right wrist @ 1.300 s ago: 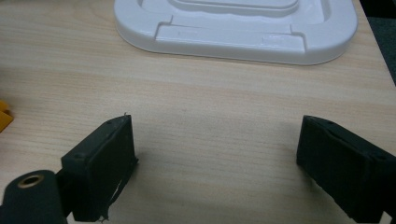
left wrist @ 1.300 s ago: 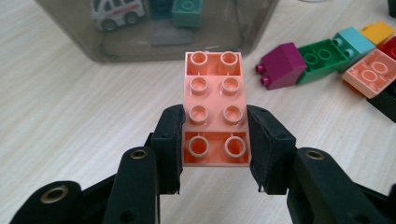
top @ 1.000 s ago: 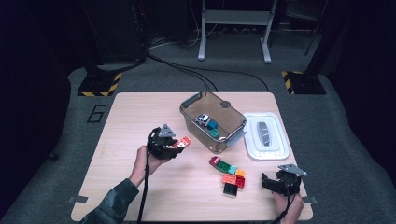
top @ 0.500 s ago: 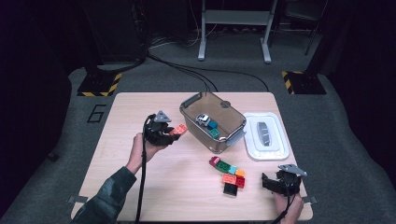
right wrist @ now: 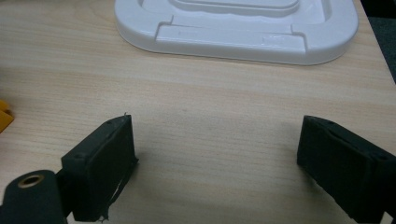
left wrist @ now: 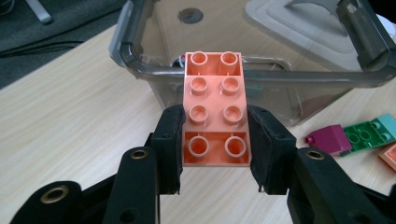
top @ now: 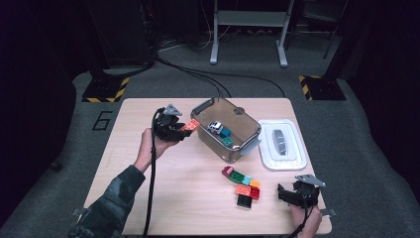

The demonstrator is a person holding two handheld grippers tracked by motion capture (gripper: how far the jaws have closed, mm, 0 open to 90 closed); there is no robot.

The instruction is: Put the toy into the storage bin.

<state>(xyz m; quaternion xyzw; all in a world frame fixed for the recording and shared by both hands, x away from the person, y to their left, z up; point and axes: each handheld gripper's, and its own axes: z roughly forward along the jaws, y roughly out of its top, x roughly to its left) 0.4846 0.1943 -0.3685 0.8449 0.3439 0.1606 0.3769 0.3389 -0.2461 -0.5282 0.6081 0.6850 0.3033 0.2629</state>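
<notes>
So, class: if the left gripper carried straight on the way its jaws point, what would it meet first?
Probably the near wall of the clear bin, just ahead of the left gripper and its orange brick; the depth is hard to judge.

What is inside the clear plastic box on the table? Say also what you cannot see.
Inside the clear box lie a small white toy car and two teal blocks. The near wall and rim hide part of the floor, so more could lie there.
</notes>
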